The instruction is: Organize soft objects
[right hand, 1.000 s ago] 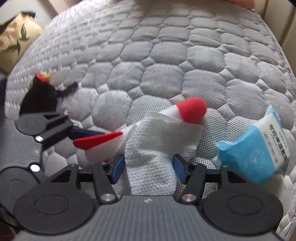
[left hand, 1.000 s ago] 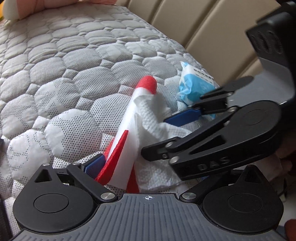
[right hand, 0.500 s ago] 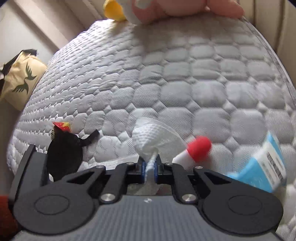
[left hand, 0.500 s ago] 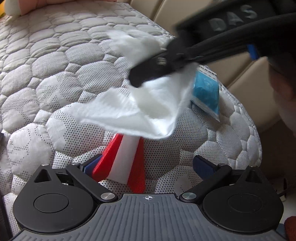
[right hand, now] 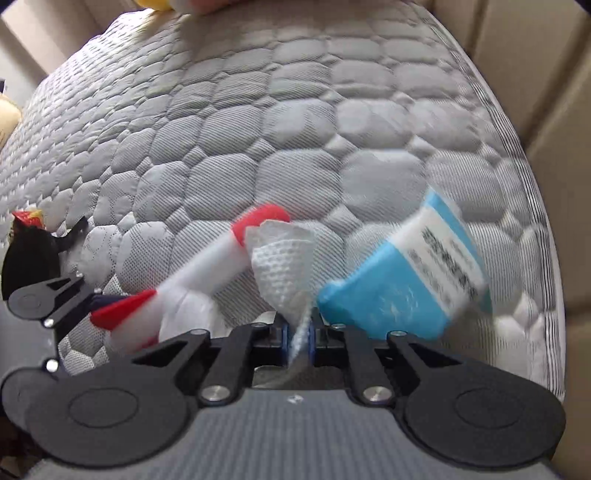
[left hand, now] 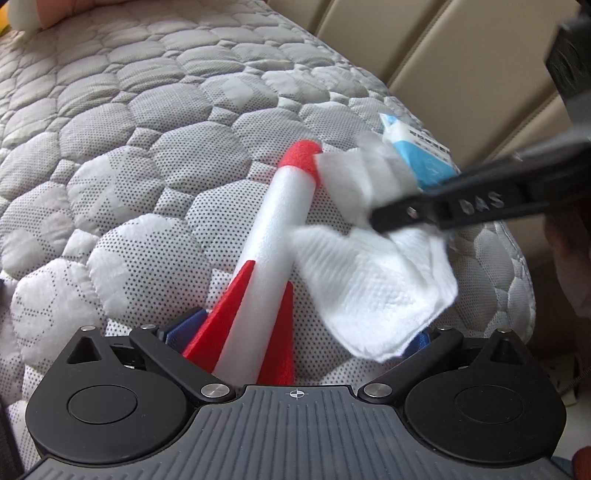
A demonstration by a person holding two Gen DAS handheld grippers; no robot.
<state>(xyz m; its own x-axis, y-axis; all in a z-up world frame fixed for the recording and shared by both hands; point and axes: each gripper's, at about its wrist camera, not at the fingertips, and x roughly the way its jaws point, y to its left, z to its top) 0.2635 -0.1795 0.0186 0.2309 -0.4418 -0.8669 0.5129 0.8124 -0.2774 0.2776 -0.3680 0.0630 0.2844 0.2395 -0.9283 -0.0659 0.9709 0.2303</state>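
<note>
A foam rocket (left hand: 273,240), white with a red tip and red fins, lies on the grey quilted mattress (left hand: 129,140). Its tail sits between the fingers of my left gripper (left hand: 303,332), which is open; the left pad is against a red fin. My right gripper (right hand: 297,336) is shut on a white tissue (right hand: 284,258). The tissue (left hand: 373,288) hangs just right of the rocket, its top blurred. A blue and white tissue pack (right hand: 402,273) lies close behind, near the mattress edge.
A black plush toy (right hand: 29,258) with a red and yellow crest rests on the mattress to the left. A pink and white plush (left hand: 29,14) lies at the far end. Beige padded panels (left hand: 443,55) rise beyond the right edge.
My right gripper went from open around the tissue to shut on it, lifted it off the rocket, then came down to the right by the blue pack. The rocket is now uncovered.
</note>
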